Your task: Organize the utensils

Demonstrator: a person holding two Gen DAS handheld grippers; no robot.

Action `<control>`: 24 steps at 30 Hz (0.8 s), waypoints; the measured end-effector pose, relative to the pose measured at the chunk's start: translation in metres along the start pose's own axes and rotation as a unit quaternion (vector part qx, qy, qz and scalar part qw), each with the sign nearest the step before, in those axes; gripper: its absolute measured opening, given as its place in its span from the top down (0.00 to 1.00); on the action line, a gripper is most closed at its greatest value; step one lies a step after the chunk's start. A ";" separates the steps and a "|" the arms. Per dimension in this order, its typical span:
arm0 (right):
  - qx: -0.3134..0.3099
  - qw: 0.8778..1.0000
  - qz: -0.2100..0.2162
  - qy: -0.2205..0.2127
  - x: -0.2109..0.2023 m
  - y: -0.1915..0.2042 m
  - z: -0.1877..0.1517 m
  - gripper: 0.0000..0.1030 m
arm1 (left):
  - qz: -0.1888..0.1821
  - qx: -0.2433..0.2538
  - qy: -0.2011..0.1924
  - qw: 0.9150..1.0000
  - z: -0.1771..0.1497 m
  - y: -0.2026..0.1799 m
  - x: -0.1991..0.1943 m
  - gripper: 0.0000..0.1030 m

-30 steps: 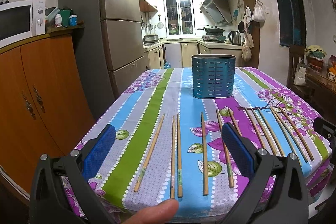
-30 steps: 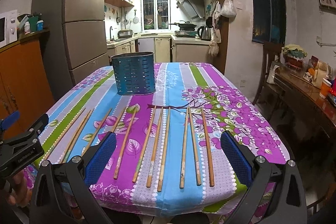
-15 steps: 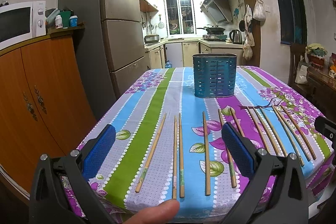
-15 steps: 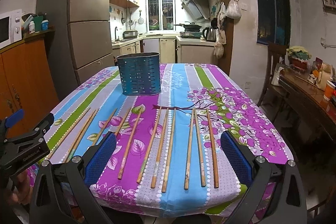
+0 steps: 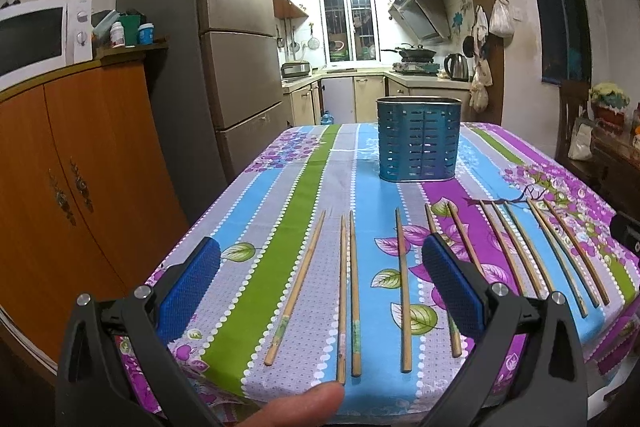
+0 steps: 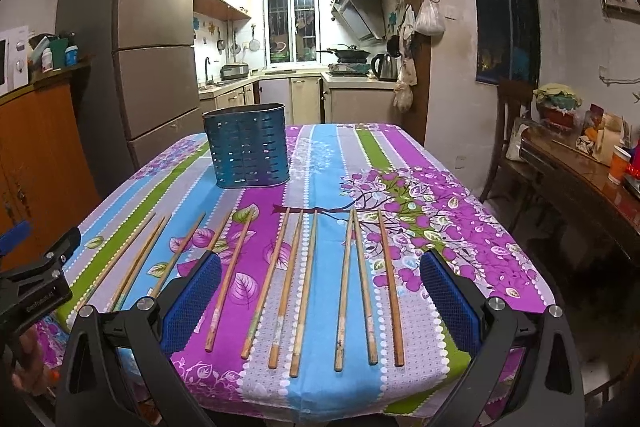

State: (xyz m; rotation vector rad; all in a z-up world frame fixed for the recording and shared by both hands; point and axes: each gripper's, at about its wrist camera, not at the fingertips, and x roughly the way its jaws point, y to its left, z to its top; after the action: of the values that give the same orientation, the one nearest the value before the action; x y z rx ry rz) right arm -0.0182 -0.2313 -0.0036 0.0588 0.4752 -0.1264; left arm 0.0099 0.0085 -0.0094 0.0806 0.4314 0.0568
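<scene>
Both hand-held grippers hover at the near edge of the surface [image 6: 472, 211], nothing picked yet. The left hand-held gripper [image 5: 320, 287] is spread wide and empty; the right hand-held gripper [image 6: 320, 291] likewise gapes over the row. The chopsticks [image 6: 308, 287] lie flat, side by side, handles toward six o'clock, tips aimed at the blue holder [image 6: 250, 147] standing upright at twelve o'clock, well apart from them. My read: single out one stick, close across its middle, lift level, then tip it upright over the holder's rim.

Striped floral tablecloth [image 6: 400, 155], blue holder [image 6: 250, 155], chopsticks [image 6: 304, 291] in a row
</scene>
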 end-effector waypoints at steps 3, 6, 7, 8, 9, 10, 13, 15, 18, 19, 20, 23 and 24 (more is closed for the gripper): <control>0.002 1.000 0.005 0.009 0.003 -0.005 -0.003 0.04 | -0.008 -0.001 -0.017 1.000 -0.004 0.012 -0.001 0.05; -0.006 1.000 -0.007 0.010 0.004 -0.012 -0.007 0.04 | -0.012 0.009 0.022 1.000 -0.011 0.034 0.013 0.05; -0.005 1.000 -0.009 0.011 0.004 -0.014 -0.008 0.04 | -0.014 0.004 0.034 0.999 -0.013 0.043 0.017 0.05; -0.002 1.000 -0.011 0.013 0.005 -0.018 -0.009 0.04 | -0.018 -0.006 0.051 0.999 -0.016 0.055 0.023 0.05; 0.000 1.000 -0.012 0.015 0.006 -0.022 -0.011 0.04 | -0.022 -0.023 0.066 0.997 -0.019 0.069 0.027 0.05; 0.001 1.000 -0.015 0.017 0.006 -0.024 -0.012 0.04 | -0.023 -0.038 0.075 0.996 -0.021 0.078 0.030 0.05; -0.005 0.999 -0.021 0.032 0.011 -0.030 -0.015 0.04 | -0.014 -0.060 0.092 0.994 -0.026 0.103 0.034 0.05; -0.006 0.999 -0.018 0.039 0.011 -0.034 -0.018 0.04 | -0.006 -0.045 0.091 0.995 -0.030 0.106 0.033 0.05; -0.003 0.998 0.004 0.058 0.013 -0.042 -0.024 0.04 | -0.023 -0.015 0.096 0.995 -0.039 0.106 0.030 0.06; -0.003 0.998 0.010 0.062 0.013 -0.043 -0.026 0.04 | -0.027 -0.008 0.096 0.995 -0.042 0.104 0.030 0.06; -0.003 0.998 0.013 0.065 0.012 -0.044 -0.030 0.04 | -0.034 -0.002 0.096 0.995 -0.045 0.101 0.029 0.06; -0.012 0.997 0.018 0.073 0.010 -0.043 -0.041 0.04 | -0.061 0.010 0.092 0.994 -0.055 0.091 0.028 0.17; -0.023 0.997 0.016 0.072 0.008 -0.040 -0.045 0.04 | -0.062 0.016 0.093 0.994 -0.057 0.088 0.029 0.24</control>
State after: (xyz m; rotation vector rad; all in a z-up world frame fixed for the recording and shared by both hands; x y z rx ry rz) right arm -0.0371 -0.2684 -0.0484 0.0301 0.6208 -0.0793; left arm 0.0089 0.1022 -0.0652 0.0799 0.6232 -0.0644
